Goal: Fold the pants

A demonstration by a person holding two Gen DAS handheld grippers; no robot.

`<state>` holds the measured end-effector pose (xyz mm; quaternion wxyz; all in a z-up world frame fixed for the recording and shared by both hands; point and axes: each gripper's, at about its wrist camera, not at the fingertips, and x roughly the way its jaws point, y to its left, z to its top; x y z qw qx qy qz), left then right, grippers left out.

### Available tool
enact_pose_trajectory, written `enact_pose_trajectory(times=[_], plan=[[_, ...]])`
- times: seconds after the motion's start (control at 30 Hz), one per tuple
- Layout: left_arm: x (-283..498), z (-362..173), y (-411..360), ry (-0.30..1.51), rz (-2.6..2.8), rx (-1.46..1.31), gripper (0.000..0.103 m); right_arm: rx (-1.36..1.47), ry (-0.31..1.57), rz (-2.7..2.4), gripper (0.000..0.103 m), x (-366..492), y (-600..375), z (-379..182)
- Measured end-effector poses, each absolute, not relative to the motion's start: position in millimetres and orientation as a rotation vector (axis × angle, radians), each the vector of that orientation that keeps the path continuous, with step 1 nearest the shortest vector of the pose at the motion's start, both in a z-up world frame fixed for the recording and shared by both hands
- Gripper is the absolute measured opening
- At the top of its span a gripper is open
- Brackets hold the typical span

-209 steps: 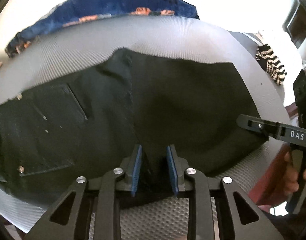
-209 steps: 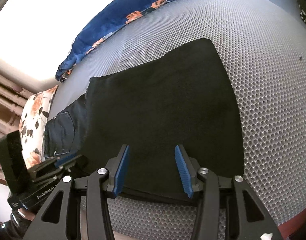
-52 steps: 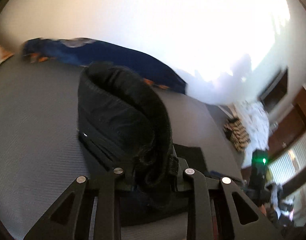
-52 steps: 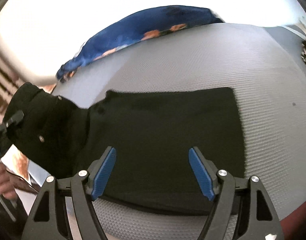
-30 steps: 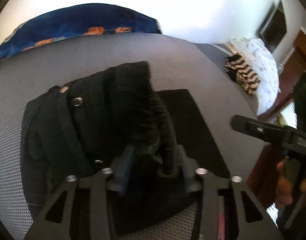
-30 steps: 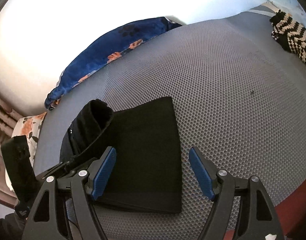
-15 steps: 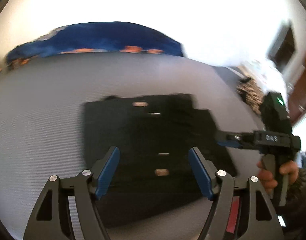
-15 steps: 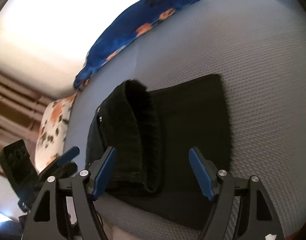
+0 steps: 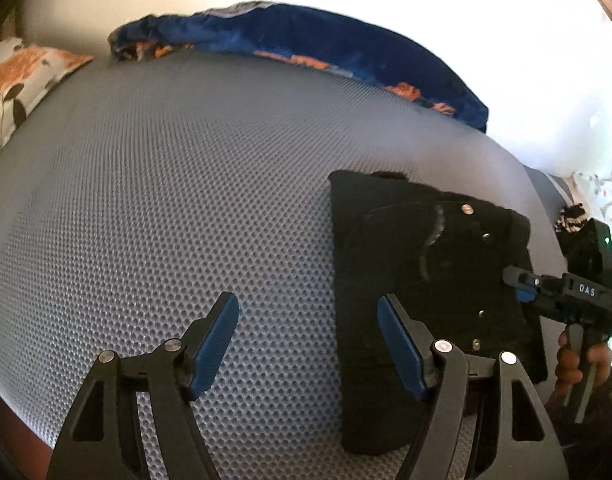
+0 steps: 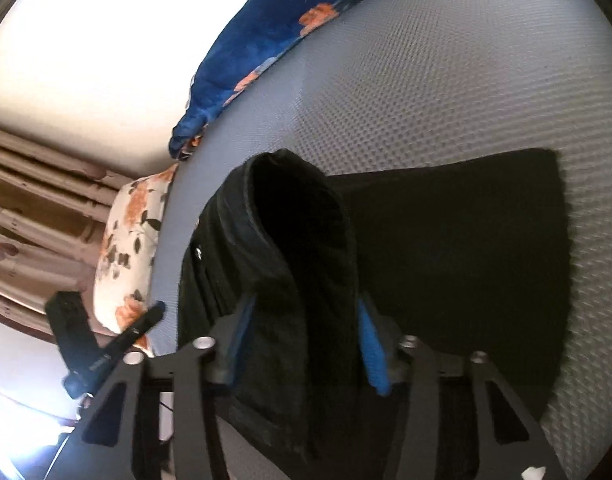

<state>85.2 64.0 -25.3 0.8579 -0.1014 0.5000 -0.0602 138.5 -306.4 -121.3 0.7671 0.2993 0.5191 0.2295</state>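
Observation:
The black pants (image 9: 426,280) lie folded into a thick rectangle on the grey mesh mattress (image 9: 165,200), metal buttons showing on top. My left gripper (image 9: 310,344) stands open over bare mattress, just left of the pants, with nothing between its blue pads. In the right wrist view a raised, rolled fold of the pants (image 10: 306,240) stands up between the blue pads of my right gripper (image 10: 306,340). Its jaws are closing, and the cloth fills the gap and touches both pads. From the left wrist view the right gripper (image 9: 516,284) sits at the pants' right edge.
A blue floral blanket (image 9: 306,40) lies along the far edge by the white wall. A floral pillow (image 9: 17,80) sits at the far left corner. A striped cloth (image 9: 570,220) lies beyond the pants on the right. A hand (image 9: 578,364) holds the right gripper's handle.
My left gripper let go of the pants, opened and swung left onto bare mattress. My right gripper dropped onto the raised fold and its jaws narrowed around it.

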Motion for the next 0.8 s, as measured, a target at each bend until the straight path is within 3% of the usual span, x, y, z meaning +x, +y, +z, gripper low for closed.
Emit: enact_pose_trajectory(times=[0.3, 0.6, 0.8], plan=[[99, -29, 54, 1.057, -0.130, -0.201, 0.072, 0.585, 1.094, 0.449, 0.012, 135, -284, -90], [109, -19, 31, 1.028, -0.185, -0.169, 0.072, 0.522, 0.965, 0.401, 0.010, 109, -290, -17], [116, -17, 7, 1.027, -0.234, -0.128, 0.072, 0.554, 0.970, 0.258, 0.010, 98, -335, -28]])
